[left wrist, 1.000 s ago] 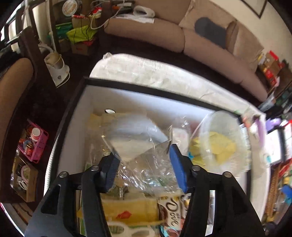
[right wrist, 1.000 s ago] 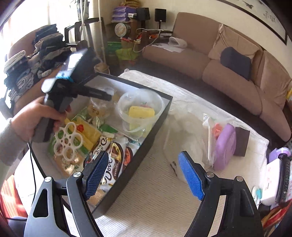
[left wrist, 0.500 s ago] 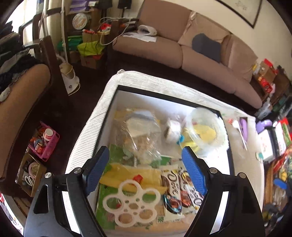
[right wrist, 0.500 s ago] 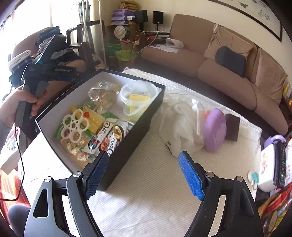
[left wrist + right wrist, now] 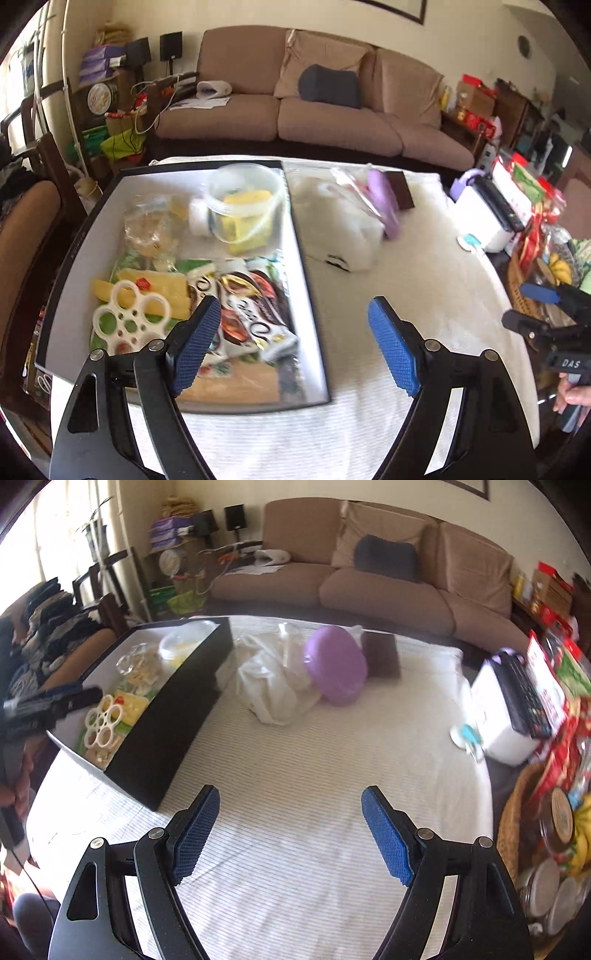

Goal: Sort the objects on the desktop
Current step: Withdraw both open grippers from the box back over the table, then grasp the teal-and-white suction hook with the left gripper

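Above the white-clothed surface, the left gripper and right gripper both gape wide, holding nothing. Left lies the black box of snacks; beyond, a white bag and purple case.

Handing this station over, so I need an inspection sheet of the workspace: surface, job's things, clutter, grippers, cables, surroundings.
Surface: white striped cloth, bare in front of both grippers.
Job's things: black box holds snack packets, a white ring holder and a clear tub; purple case, white bag and brown block lie outside it.
Clutter: white device with remote; wicker basket of food at the edge.
Grippers: left gripper and right gripper open, empty.
Cables: thin cord at the left edge.
Surroundings: brown sofa, chairs.
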The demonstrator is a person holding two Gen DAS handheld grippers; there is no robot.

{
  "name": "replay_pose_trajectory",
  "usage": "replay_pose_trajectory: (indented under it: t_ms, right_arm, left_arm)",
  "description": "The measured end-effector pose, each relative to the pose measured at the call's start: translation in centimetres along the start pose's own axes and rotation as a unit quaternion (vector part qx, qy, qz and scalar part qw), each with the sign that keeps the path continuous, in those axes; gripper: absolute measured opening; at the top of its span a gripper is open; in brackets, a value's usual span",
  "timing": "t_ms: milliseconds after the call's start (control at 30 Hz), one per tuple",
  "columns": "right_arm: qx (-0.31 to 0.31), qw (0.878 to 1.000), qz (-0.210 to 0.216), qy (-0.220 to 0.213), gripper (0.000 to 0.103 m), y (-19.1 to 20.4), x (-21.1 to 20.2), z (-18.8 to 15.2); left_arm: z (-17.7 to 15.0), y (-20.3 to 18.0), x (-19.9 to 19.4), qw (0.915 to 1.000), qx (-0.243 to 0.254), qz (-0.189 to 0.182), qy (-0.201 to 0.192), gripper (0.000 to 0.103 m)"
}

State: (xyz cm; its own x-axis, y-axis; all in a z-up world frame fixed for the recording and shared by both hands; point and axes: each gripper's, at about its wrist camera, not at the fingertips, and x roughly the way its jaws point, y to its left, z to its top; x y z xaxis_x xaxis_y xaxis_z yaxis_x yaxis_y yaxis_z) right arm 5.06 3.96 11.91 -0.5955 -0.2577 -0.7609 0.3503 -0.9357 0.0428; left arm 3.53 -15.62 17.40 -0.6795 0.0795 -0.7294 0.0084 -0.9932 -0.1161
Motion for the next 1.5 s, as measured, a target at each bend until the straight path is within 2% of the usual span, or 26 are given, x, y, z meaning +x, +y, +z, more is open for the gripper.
replay_pose_trajectory:
  t_ms: [67, 100, 133, 200, 233, 367, 600, 867, 967, 1067, 1200, 1400, 1500]
  right_arm:
    - [0.014, 1.000, -0.008, -0.010, 0.083, -1.0, -0.8, -0.5]
    - [0.019, 1.000, -0.011, -0.015, 0.087, -1.4, -1.2, -0.7]
    - [0.026, 0.999, -0.015, -0.021, 0.089, -1.9, -1.7, -0.9]
    - [0.036, 0.999, -0.012, -0.031, 0.103, -2.5, -2.5, -1.4]
    - [0.041, 0.998, -0.012, -0.039, 0.103, -2.9, -3.1, -1.7]
    - [0.057, 0.997, -0.028, -0.053, 0.103, -3.6, -4.4, -2.3]
    - [0.067, 0.996, -0.029, -0.056, 0.103, -5.0, -5.0, -3.6]
    - [0.105, 0.993, -0.035, -0.045, 0.103, -8.4, -3.2, -5.9]
    - [0.114, 0.992, -0.042, -0.040, 0.103, -10.0, -2.2, -6.9]
    - [0.138, 0.990, -0.020, -0.028, 0.103, -12.0, -1.5, -8.2]
    - [0.152, 0.988, -0.011, -0.035, 0.103, -14.1, -2.7, -9.6]
    - [0.144, 0.988, -0.016, -0.063, 0.103, -15.3, -5.9, -10.2]
    - [0.134, 0.989, -0.027, -0.063, 0.103, -15.5, -6.4, -10.3]
  left_arm:
    - [-0.5, -1.8, -0.5, 1.0000, 0.005, 0.003, -0.001, 0.081]
    - [-0.9, -2.6, -0.8, 1.0000, 0.007, 0.003, -0.001, 0.082]
    - [-1.3, -3.4, -1.0, 0.9999, 0.012, 0.004, -0.001, 0.087]
    - [-2.1, -5.0, -1.5, 0.9997, 0.025, 0.006, -0.003, 0.096]
    - [-2.5, -5.6, -1.7, 0.9995, 0.030, 0.009, -0.002, 0.103]
    - [-3.9, -7.3, -1.8, 0.9995, 0.029, 0.004, 0.012, 0.103]
    - [-5.0, -10.7, -1.5, 0.9993, 0.033, 0.008, 0.018, 0.103]
    - [-6.2, -13.8, 1.0, 0.9987, 0.037, 0.002, 0.034, 0.103]
    - [-6.4, -14.6, 2.4, 0.9984, 0.038, -0.009, 0.041, 0.103]
    - [-6.3, -15.6, 4.0, 0.9981, 0.041, -0.025, 0.039, 0.103]
    - [-5.4, -18.1, 6.9, 0.9960, 0.065, -0.050, 0.035, 0.103]
    - [-2.2, -25.5, 13.4, 0.9838, 0.135, -0.113, 0.036, 0.103]
    - [-0.5, -29.8, 17.2, 0.9788, 0.158, -0.124, 0.042, 0.103]
